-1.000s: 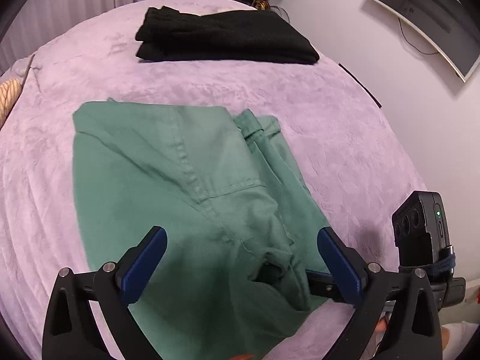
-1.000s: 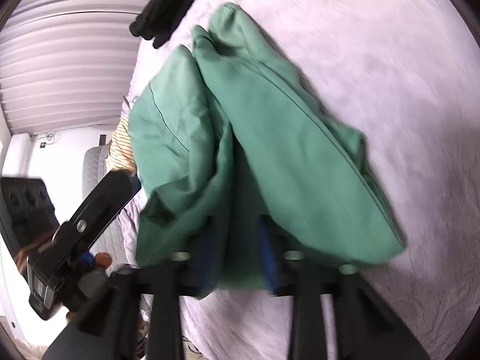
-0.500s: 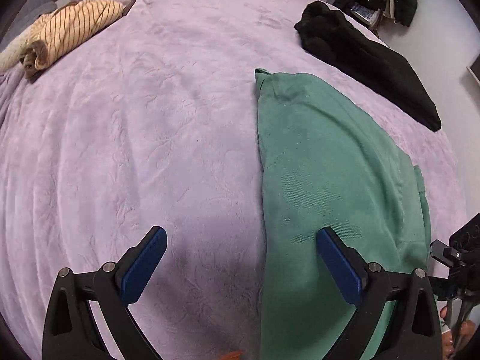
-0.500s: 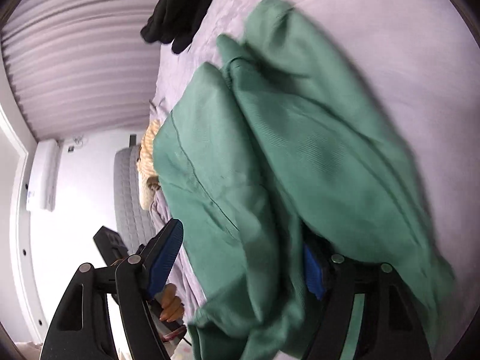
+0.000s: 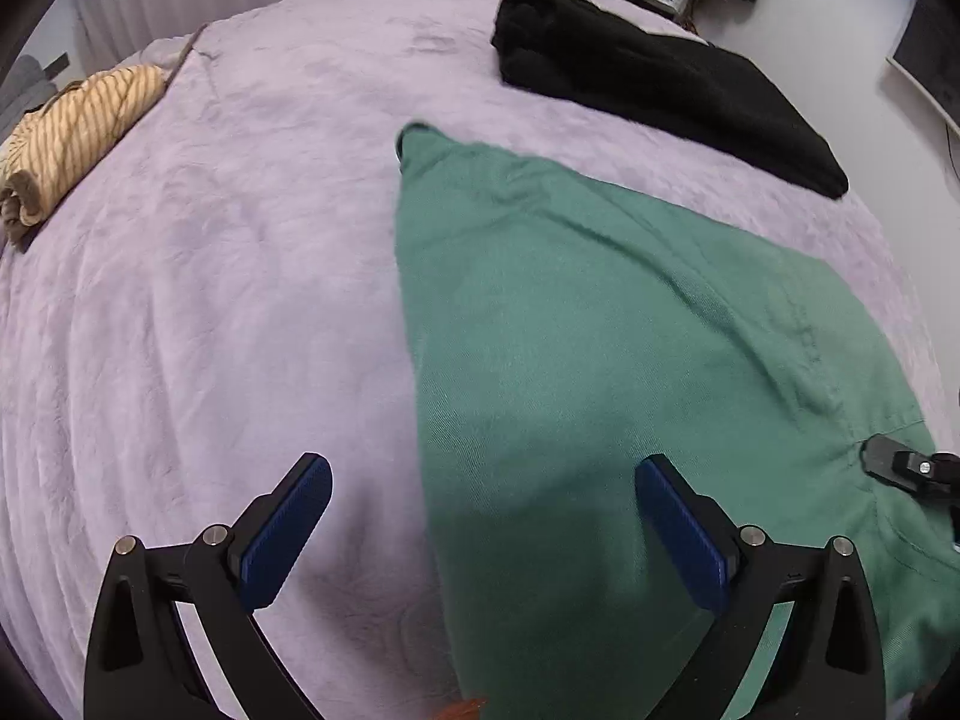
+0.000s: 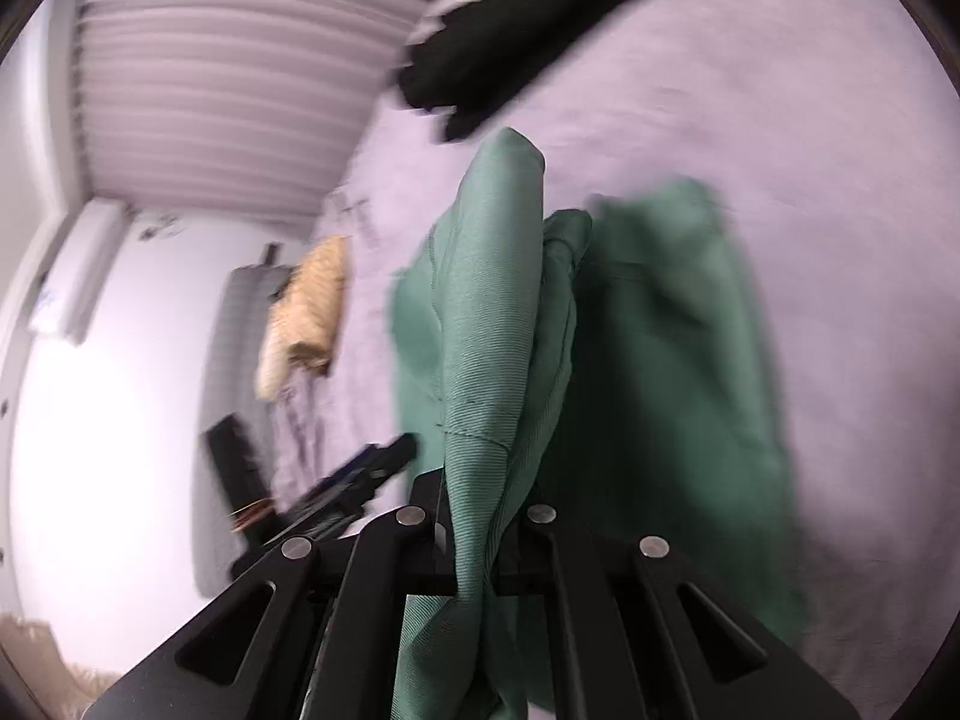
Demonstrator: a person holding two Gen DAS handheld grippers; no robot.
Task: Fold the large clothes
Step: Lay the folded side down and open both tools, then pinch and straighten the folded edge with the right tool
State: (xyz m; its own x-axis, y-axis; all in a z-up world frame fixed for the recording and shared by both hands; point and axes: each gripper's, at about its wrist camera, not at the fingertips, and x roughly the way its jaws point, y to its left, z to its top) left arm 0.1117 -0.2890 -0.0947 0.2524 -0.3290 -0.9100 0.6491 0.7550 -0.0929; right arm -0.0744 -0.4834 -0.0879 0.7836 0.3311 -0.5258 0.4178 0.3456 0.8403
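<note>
Green trousers (image 5: 600,330) lie folded on the lilac bed cover (image 5: 210,300). My left gripper (image 5: 483,480) is open and hovers low over their left edge, one finger above the cover, the other above the cloth, with nothing gripped. At the right edge of that view my right gripper (image 5: 912,468) bites the cloth. In the right wrist view the right gripper (image 6: 480,528) has its jaws closing tight on a bunched fold of the green trousers (image 6: 492,330), which rises between the fingers. The left gripper (image 6: 360,474) shows blurred at lower left.
A folded black garment (image 5: 648,78) lies at the far side of the bed. A yellow striped cloth (image 5: 72,132) sits at the far left edge. Pleated curtains (image 6: 240,90) hang behind the bed. A monitor (image 5: 930,72) is on the right wall.
The left gripper moved to the trousers' left edge and sank closer, still open. The right gripper spread wide, then clamped on a fold of green cloth and lifted it.
</note>
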